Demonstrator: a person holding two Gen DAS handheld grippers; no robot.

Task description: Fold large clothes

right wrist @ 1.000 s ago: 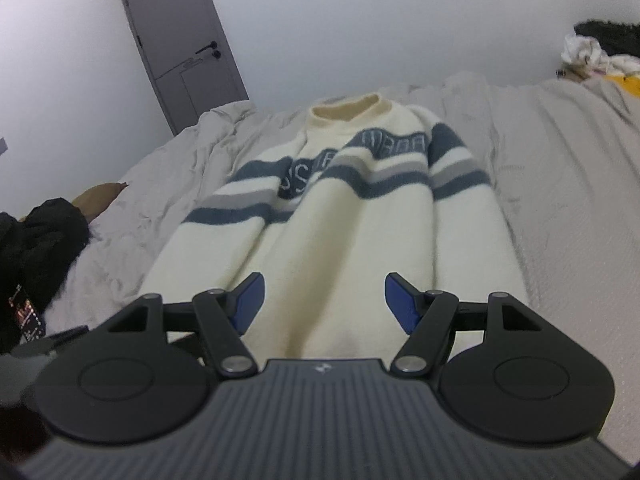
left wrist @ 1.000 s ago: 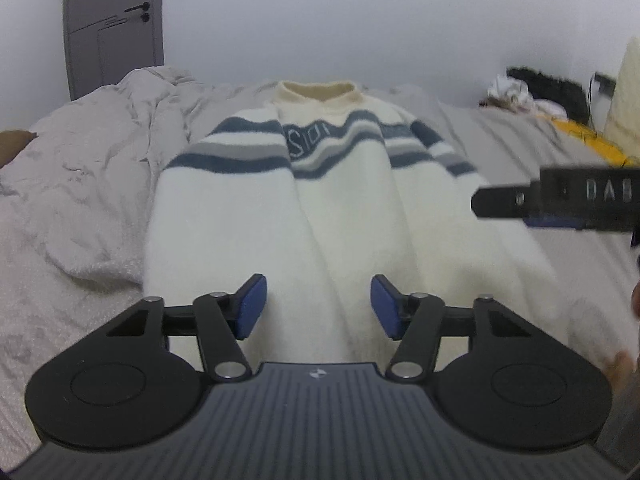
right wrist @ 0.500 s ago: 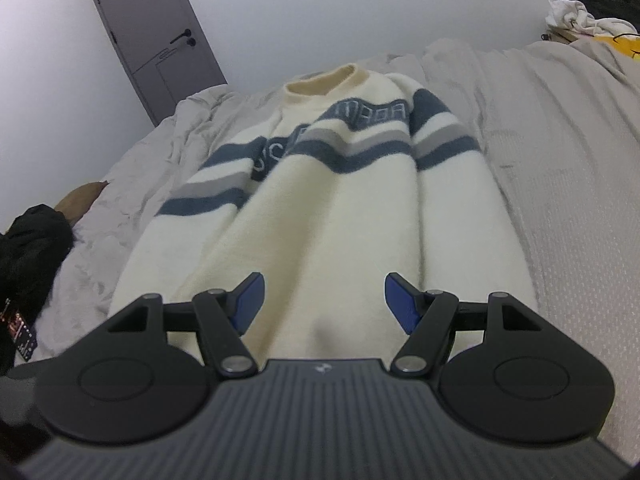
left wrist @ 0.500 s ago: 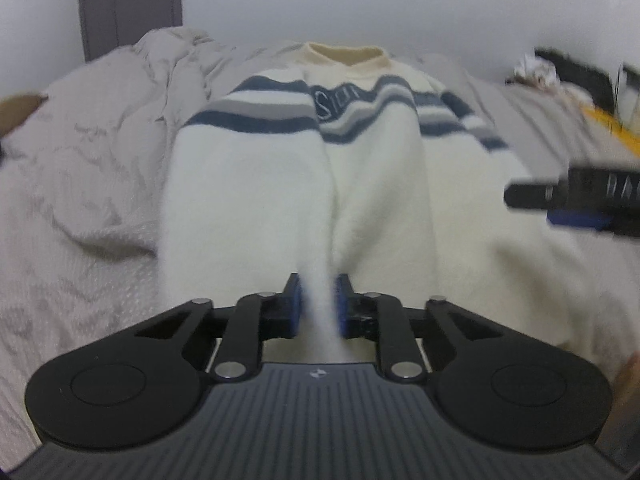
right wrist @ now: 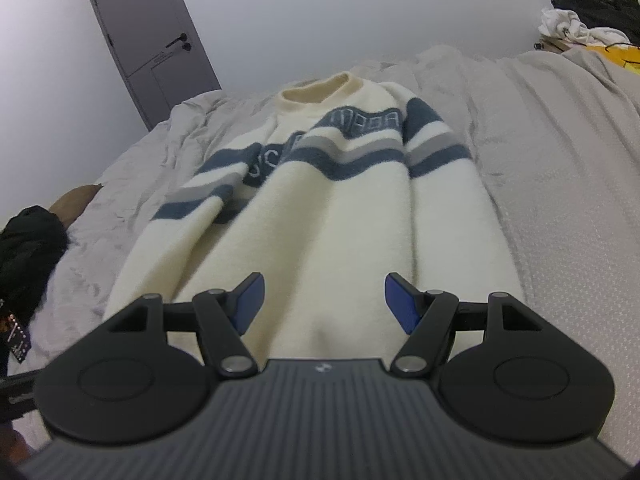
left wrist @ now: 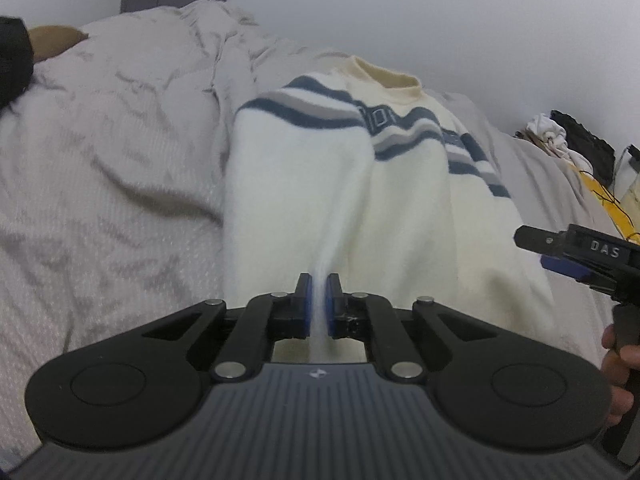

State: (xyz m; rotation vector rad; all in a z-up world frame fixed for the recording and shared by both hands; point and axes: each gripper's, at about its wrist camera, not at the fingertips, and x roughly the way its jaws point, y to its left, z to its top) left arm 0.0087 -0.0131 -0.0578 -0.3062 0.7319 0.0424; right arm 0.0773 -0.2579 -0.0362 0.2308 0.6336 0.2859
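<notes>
The bed (right wrist: 560,168) carries the cream striped sweater (right wrist: 340,216), spread flat, collar far. It looks soft, bulky and limp, best taken at hem corners. The left hand-held gripper (left wrist: 318,300) has just closed, pinching its near hem; the right hand-held gripper (right wrist: 324,300) hovers open.

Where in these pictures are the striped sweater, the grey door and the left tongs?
striped sweater (right wrist: 340,216), right wrist view, cream front.
grey door (right wrist: 148,36), right wrist view, middle panel.
left tongs (left wrist: 318,304), left wrist view, between the tips.
</notes>
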